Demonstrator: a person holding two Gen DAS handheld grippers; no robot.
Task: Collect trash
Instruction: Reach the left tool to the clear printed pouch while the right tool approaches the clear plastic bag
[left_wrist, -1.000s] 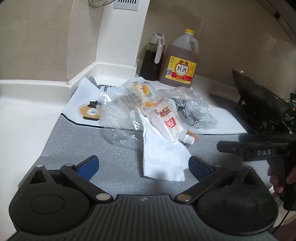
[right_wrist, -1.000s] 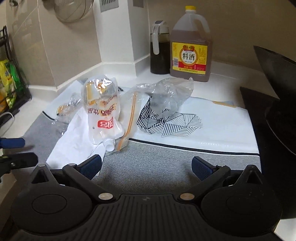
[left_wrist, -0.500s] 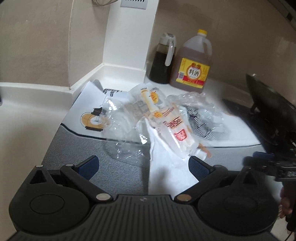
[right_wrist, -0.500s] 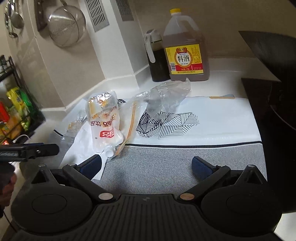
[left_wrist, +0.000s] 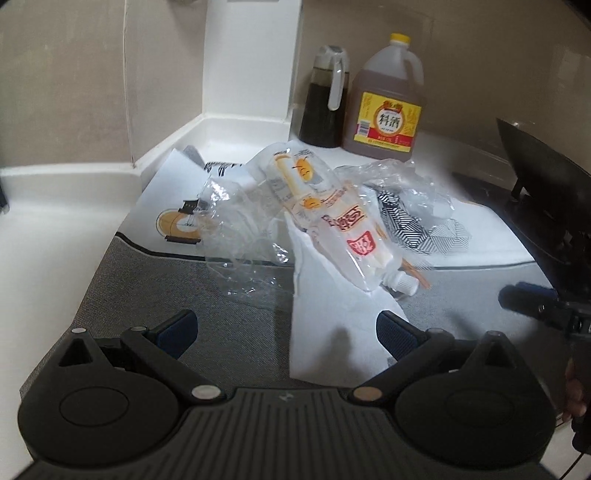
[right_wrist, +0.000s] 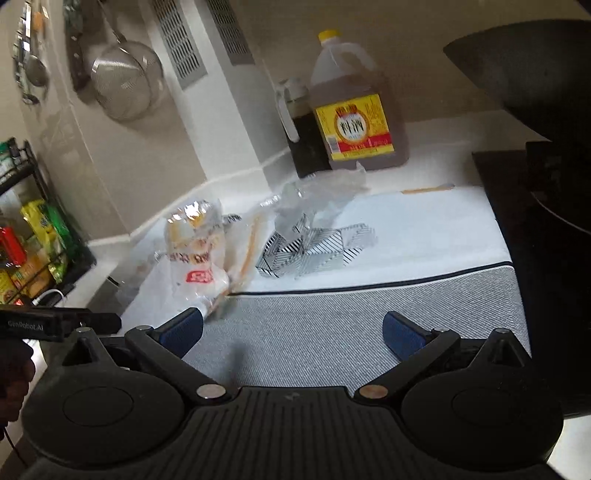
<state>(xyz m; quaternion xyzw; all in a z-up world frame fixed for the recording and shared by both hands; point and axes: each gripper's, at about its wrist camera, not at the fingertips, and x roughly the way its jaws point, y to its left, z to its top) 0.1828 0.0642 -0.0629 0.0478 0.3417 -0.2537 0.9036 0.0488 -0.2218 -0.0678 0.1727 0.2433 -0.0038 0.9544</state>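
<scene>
A grey woven mat with a white printed end (left_wrist: 236, 343) covers the white kitchen counter (left_wrist: 48, 258). At the back stand a large amber jug with a yellow cap and yellow label (left_wrist: 386, 99) and a dark sauce bottle with a white handle (left_wrist: 327, 99). The trash lies mid-mat: a white paper sheet (left_wrist: 332, 325), crumpled clear plastic film (left_wrist: 240, 236), and a clear spouted pouch with red lettering (left_wrist: 340, 225) resting on the paper. The left gripper (left_wrist: 286, 328) hangs spread wide and empty — the paper's near edge lies between its blue fingertips, the pouch just beyond. The right gripper (right_wrist: 293, 330) is also wide and empty, with the pouch (right_wrist: 195, 254) just ahead of its left fingertip.
</scene>
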